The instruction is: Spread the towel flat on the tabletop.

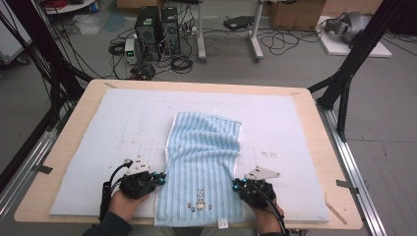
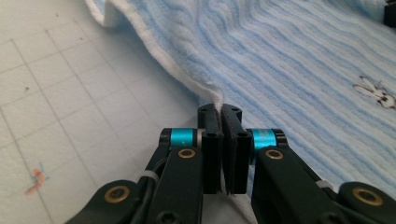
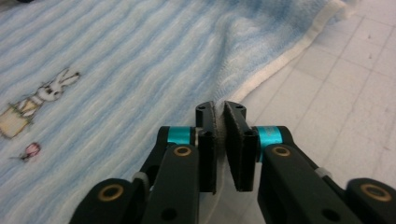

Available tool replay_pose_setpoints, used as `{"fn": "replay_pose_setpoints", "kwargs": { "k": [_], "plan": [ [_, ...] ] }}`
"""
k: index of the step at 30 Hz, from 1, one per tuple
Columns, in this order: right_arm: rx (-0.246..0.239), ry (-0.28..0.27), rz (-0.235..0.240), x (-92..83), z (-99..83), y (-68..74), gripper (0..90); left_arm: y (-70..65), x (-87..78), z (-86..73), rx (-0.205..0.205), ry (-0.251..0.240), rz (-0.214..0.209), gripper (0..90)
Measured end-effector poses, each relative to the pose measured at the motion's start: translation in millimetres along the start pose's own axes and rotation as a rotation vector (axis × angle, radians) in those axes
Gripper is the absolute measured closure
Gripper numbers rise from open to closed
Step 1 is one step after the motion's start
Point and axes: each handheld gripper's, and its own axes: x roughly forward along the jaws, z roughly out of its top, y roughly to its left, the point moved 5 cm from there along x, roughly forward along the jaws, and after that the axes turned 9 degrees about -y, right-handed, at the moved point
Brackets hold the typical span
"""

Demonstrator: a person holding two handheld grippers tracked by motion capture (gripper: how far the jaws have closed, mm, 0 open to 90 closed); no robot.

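The towel [image 1: 204, 167] lies on the pale blue mat [image 1: 98, 128] in the middle of the bench [image 1: 74, 105], its long axis running from me toward the far edge. The near end, with a small rabbit [image 1: 200, 199] stitched on it, reaches the bench's front edge; the far end is rumpled and sits a little askew, its right part bunched.

My left tool [image 2: 219, 109] is clamped on the towel's left side edge, the white hem pinched between the jaws in the left gripper view. My right tool [image 3: 219, 108] is closed on the right side edge the same way, with a ridge of cloth drawn up to it in the right gripper view. In the high view both tools sit level with each other, just beyond the rabbit, one at each long edge (a matched pair of grips, as far as I can judge).

I take this to be the start of a fold or a straightening: both edges are caught and the cloth is not yet lifted. The next move calls for raising both hands together, keeping the span between them taut, and carrying the near part along the long axis toward the far end. Uneven lift would skew the stripes, and the thick hem could slip out.
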Motion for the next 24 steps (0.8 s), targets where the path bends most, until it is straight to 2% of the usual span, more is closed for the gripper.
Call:
{"fn": "replay_pose_setpoints", "kwargs": {
  "k": [4, 10, 15, 16, 18, 19, 21, 24],
  "plan": [
    [-0.016, 0.007, 0.007, -7.8, -4.0, 3.8, 84.8, -2.6, -6.7, -4.1, -0.021, 0.004, -0.037, 86.8],
    [-0.026, -0.005, 0.019, -26.9, -9.5, 12.1, 84.7, -11.6, -18.9, -11.7, -0.026, 0.014, -0.088, 86.9],
    [-0.035, -0.002, 0.039, -46.5, -17.1, 28.1, 83.6, -22.6, -31.1, -18.1, -0.017, 0.017, -0.128, 86.8],
    [-0.033, -0.002, 0.042, -48.6, -18.1, 30.5, 80.9, -23.3, -31.9, -17.1, -0.014, 0.006, -0.126, 84.7],
    [-0.031, -0.015, 0.027, -50.2, -15.8, 31.8, 73.2, -21.4, -30.5, -10.9, -0.030, -0.012, -0.101, 59.8],
    [-0.029, -0.027, 0.017, -49.3, -12.8, 31.0, 69.8, -19.6, -29.7, -6.4, -0.034, -0.035, -0.087, 52.1],
    [-0.029, -0.052, -0.011, -44.5, -4.9, 26.9, 62.0, -13.9, -27.1, 4.0, -0.036, -0.075, -0.063, 48.5],
    [-0.013, -0.072, -0.061, -31.8, 6.0, 17.8, 57.3, -3.6, -17.4, 17.5, -0.046, -0.099, -0.036, 45.7]
  ]
}}
